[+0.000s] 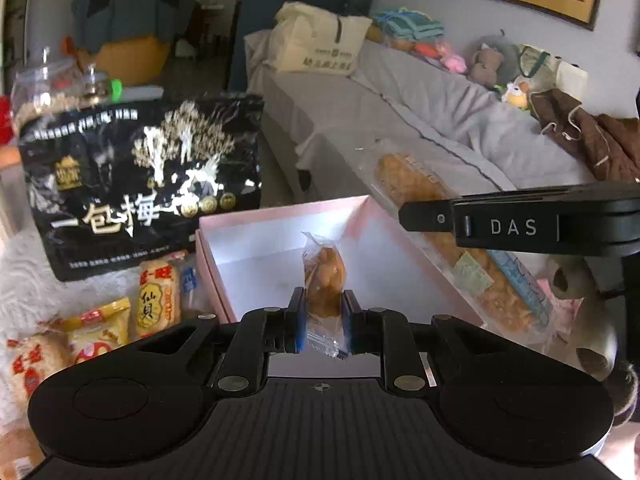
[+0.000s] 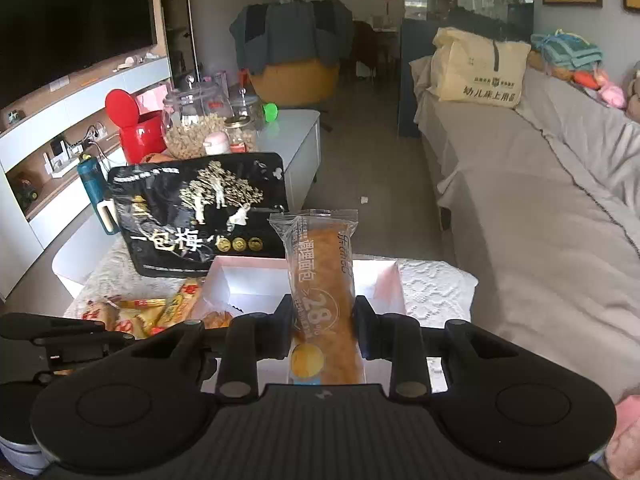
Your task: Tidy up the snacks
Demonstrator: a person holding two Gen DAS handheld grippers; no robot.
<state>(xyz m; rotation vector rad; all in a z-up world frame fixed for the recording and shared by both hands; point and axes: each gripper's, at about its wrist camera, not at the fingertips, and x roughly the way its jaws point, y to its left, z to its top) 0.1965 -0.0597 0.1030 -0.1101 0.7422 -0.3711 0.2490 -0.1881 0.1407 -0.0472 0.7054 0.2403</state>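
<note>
My left gripper (image 1: 322, 310) is shut on a small clear-wrapped brown pastry (image 1: 325, 276) and holds it over the open pink box (image 1: 280, 216). My right gripper (image 2: 322, 320) is shut on a long wrapped bread (image 2: 324, 280), held upright above the same pink box (image 2: 384, 276). In the left wrist view the long bread (image 1: 424, 200) and the right gripper's finger (image 1: 520, 224) hang over the box's right wall. Small yellow and red rice-cracker packets (image 1: 156, 300) lie left of the box; they also show in the right wrist view (image 2: 140, 312).
A big black plum bag (image 1: 140, 184) stands behind the box on the white textured cloth (image 2: 432, 292). Glass jars (image 2: 200, 124), a red container (image 2: 136, 128) and a blue bottle (image 2: 94, 184) stand further back. A grey sofa (image 2: 540, 200) runs along the right.
</note>
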